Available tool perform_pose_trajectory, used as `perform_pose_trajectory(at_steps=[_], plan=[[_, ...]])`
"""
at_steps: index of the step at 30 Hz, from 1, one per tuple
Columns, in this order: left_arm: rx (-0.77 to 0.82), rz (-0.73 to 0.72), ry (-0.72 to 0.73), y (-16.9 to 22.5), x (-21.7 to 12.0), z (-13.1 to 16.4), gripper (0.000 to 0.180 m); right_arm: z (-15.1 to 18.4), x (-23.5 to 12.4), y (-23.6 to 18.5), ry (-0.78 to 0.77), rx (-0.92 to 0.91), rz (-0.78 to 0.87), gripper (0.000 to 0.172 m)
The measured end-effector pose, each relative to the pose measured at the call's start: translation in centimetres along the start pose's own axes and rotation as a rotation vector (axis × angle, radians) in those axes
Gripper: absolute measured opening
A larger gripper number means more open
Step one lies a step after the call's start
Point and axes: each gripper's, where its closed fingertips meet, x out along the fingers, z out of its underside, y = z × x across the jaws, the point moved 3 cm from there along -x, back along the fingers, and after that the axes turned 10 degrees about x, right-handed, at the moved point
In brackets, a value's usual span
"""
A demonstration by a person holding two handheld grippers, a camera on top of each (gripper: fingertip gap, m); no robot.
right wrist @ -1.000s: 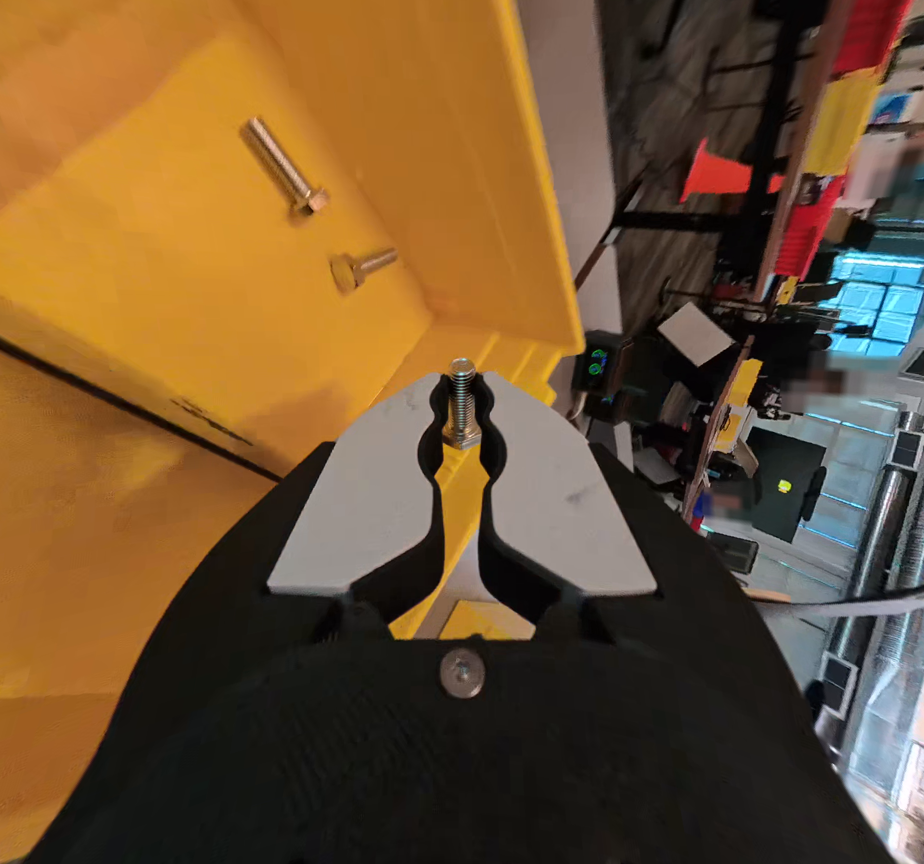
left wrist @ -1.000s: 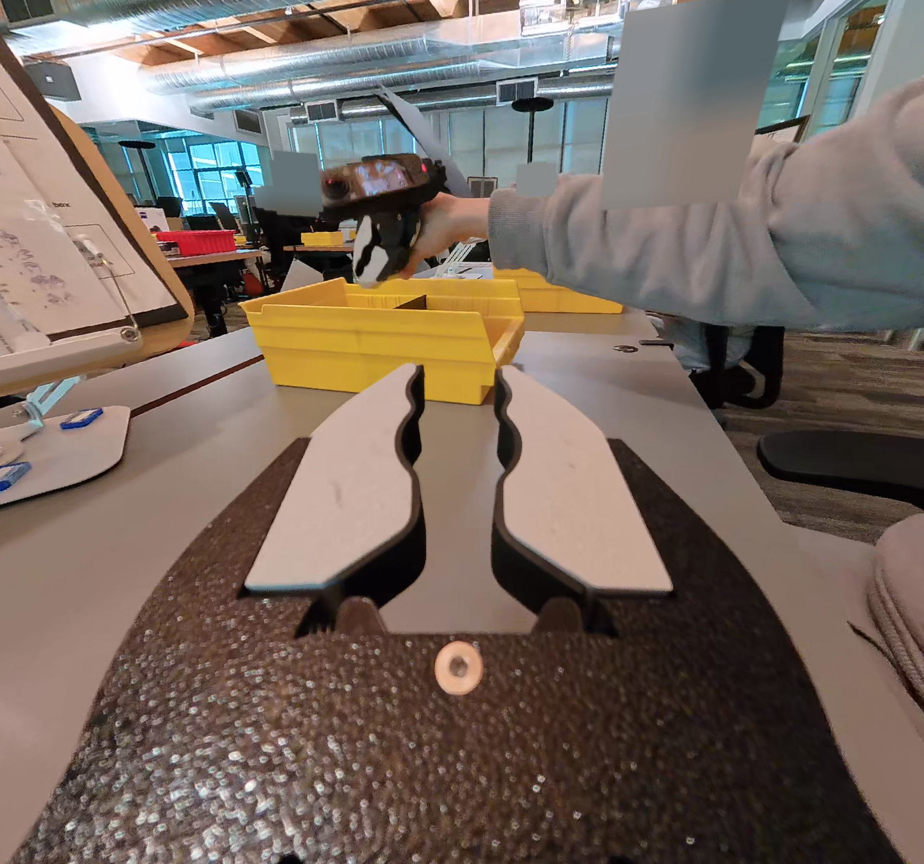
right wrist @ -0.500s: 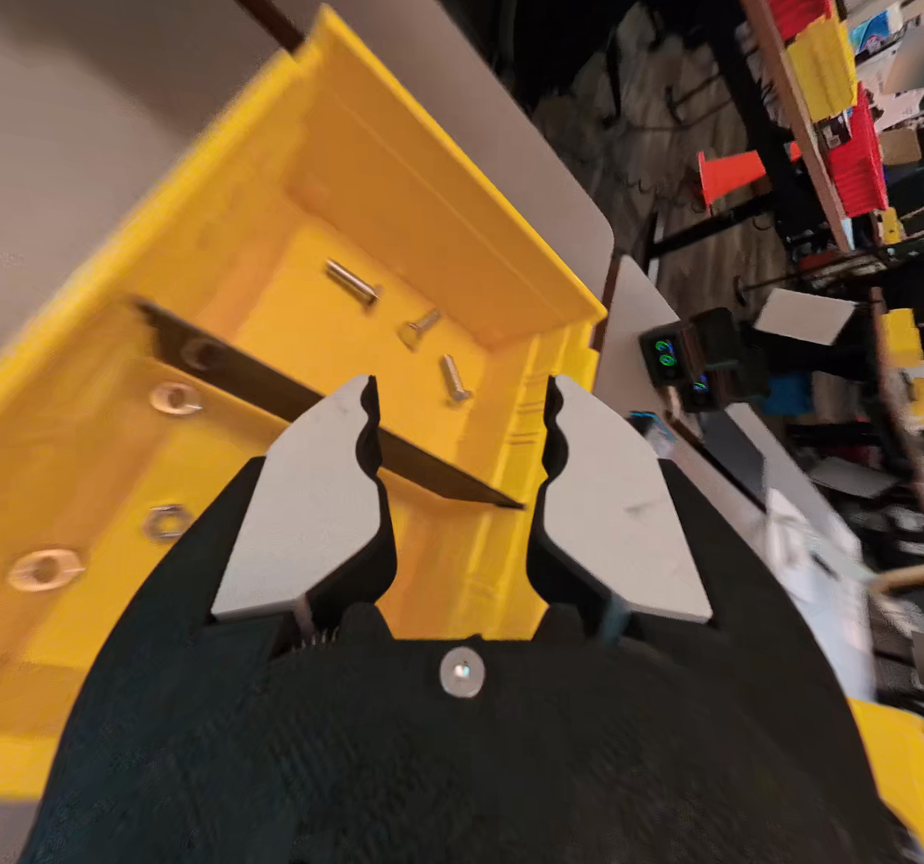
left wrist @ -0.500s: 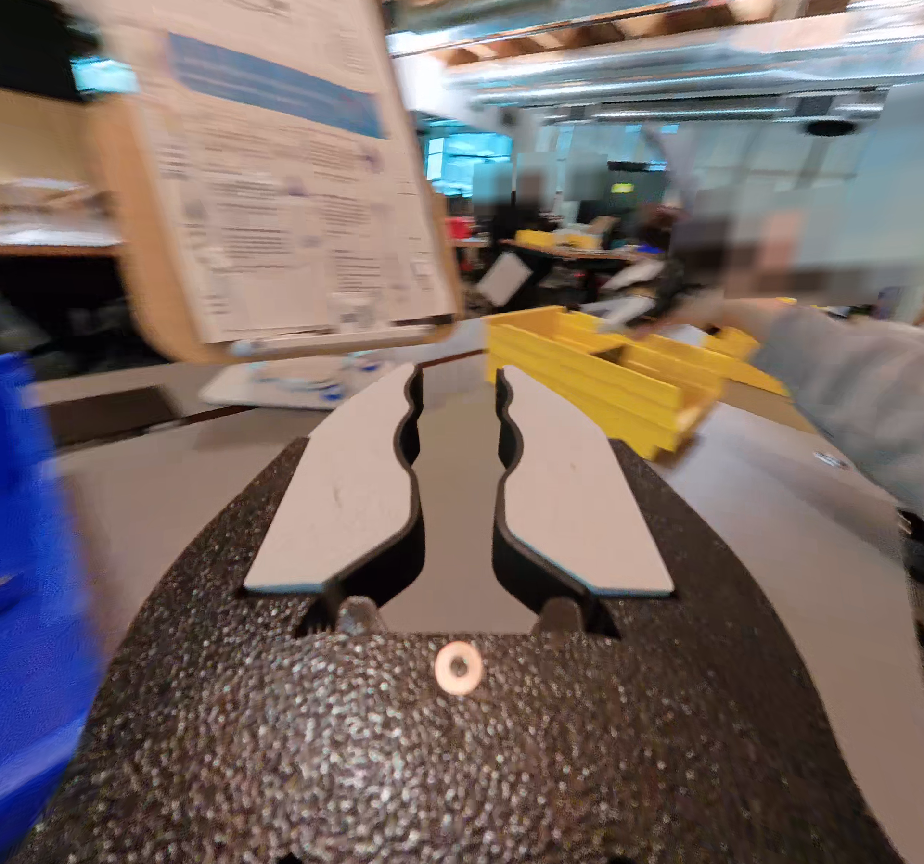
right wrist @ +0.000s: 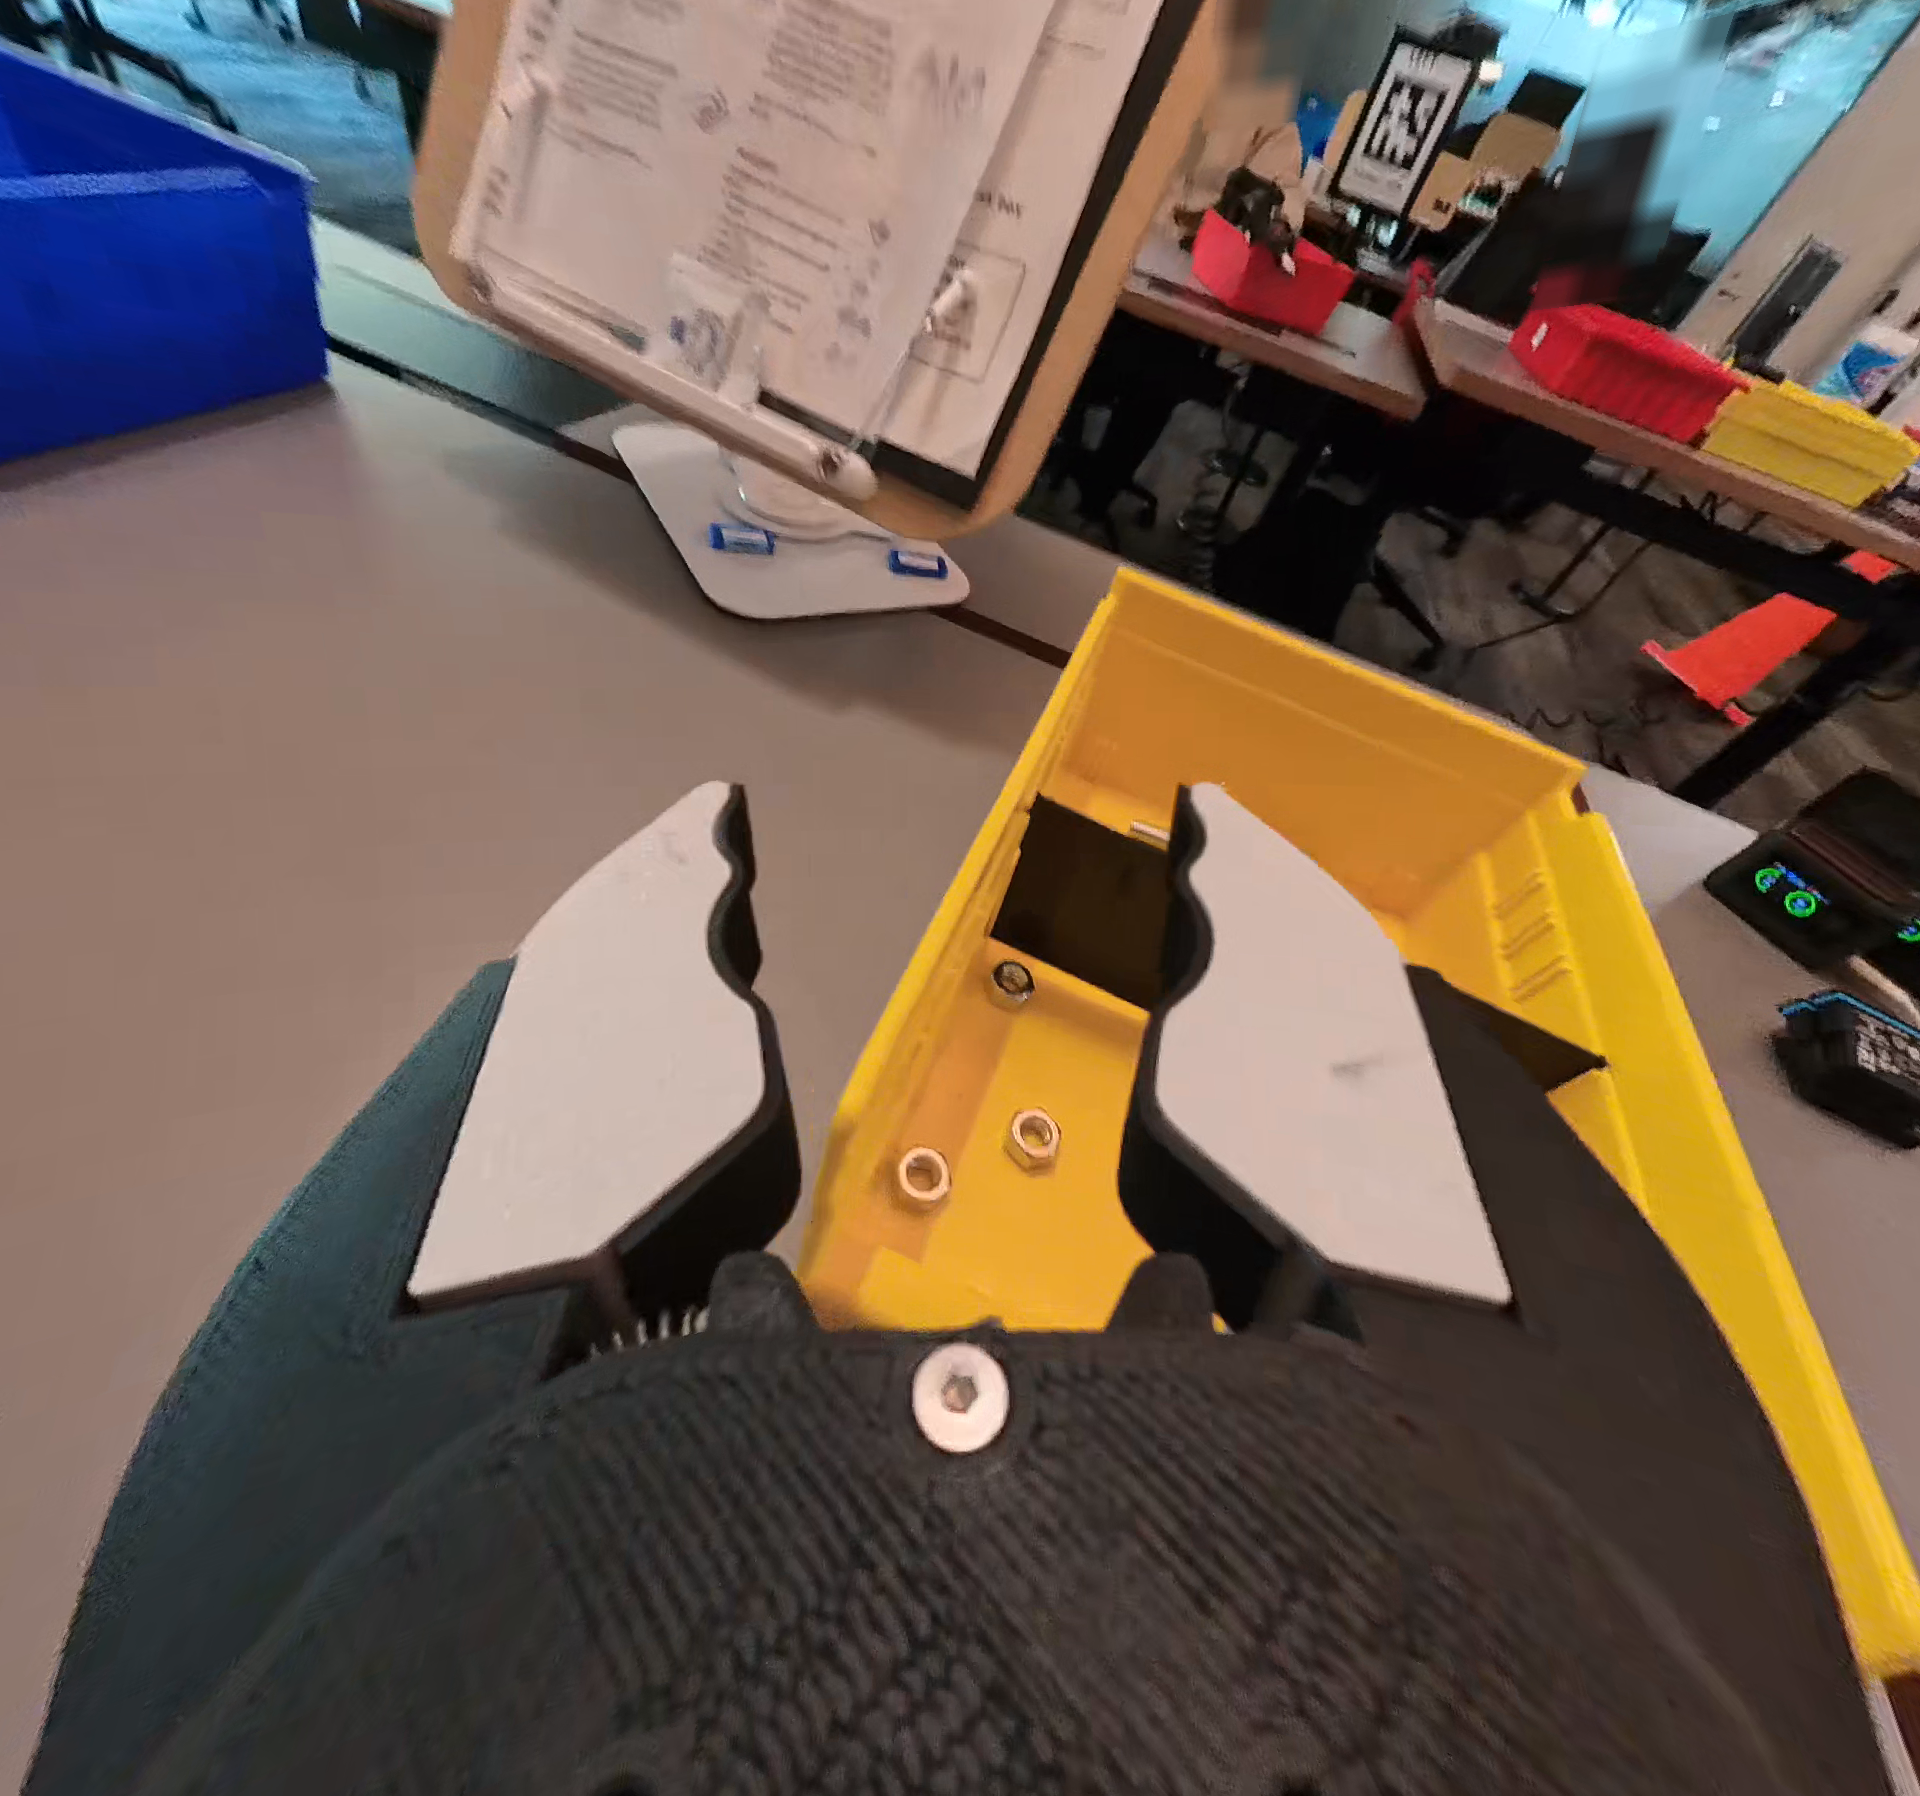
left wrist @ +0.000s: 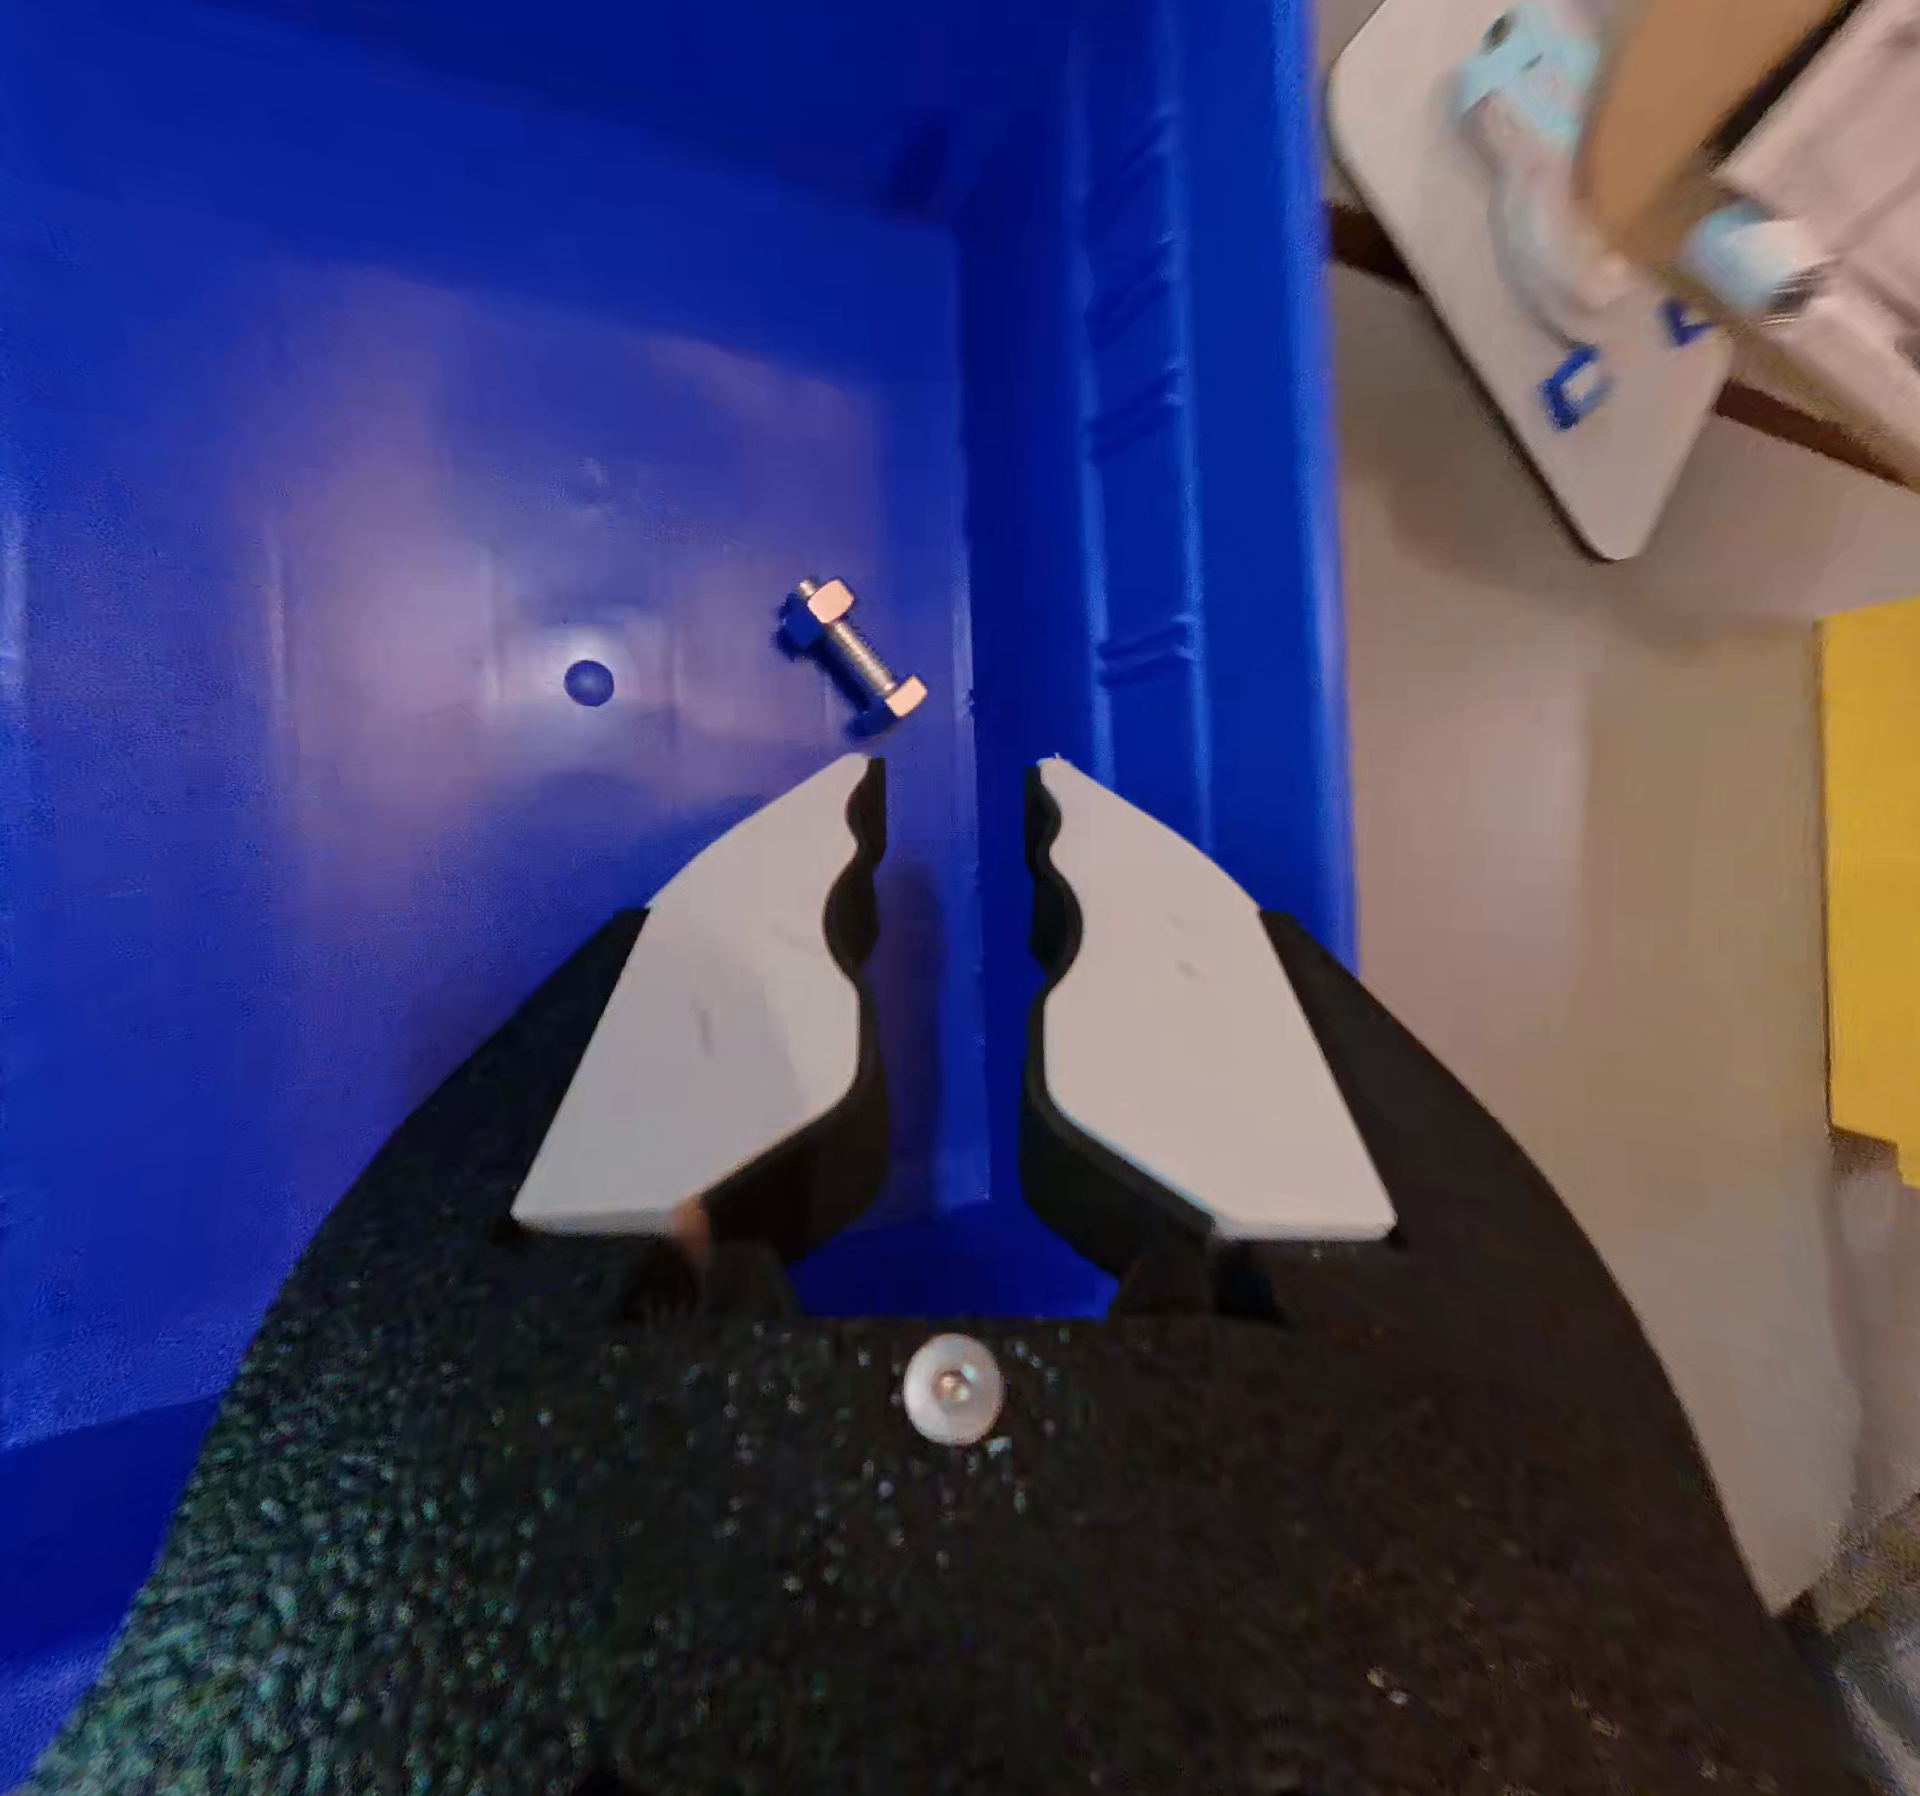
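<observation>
1. Bolt (left wrist: pixel 854 657), with a nut on its far end, lay on the floor of the blue bin (left wrist: pixel 416 292), just ahead of the left gripper (left wrist: pixel 956 770) and a little to the left of its left fingertip, not touching it.
2. Its long axis ran diagonally, the near head low and right, the nutted end up and left, so it lay askew to the line of the fingers.
3. Left gripper's fingers stood a little apart with nothing between them; only the bin's floor and its right wall showed in the gap.
4. Right gripper (right wrist: pixel 961 801) was spread wide and bare, hovering over the near end of the yellow bin (right wrist: pixel 1351 738), its left finger over the grey table (right wrist: pixel 312 707).
5. Three loose nuts (right wrist: pixel 1034 1138) lay in the yellow bin's near compartment, before a black divider (right wrist: pixel 1091 894).
6. Left gripper was much the nearer to the bolt; the right one saw the blue bin only far off at its left.
7. A document stand (right wrist: pixel 790 188) stood on the table between the two bins.
</observation>
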Motion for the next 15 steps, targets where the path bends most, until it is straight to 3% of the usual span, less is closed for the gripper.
perform_pose_trajectory(at_steps=[6, 15], plan=[[-0.137, -0.118, -0.164, -1.8, 3.7, -0.6, 0.028, -2.5, -2.4, -0.2, 0.147, -0.008, -0.022, 0.077], [-0.271, -0.299, -0.26, -1.7, 5.2, -0.3, 0.024, -2.6, -3.0, 0.4, 0.154, -0.076, -0.007, 0.075]])
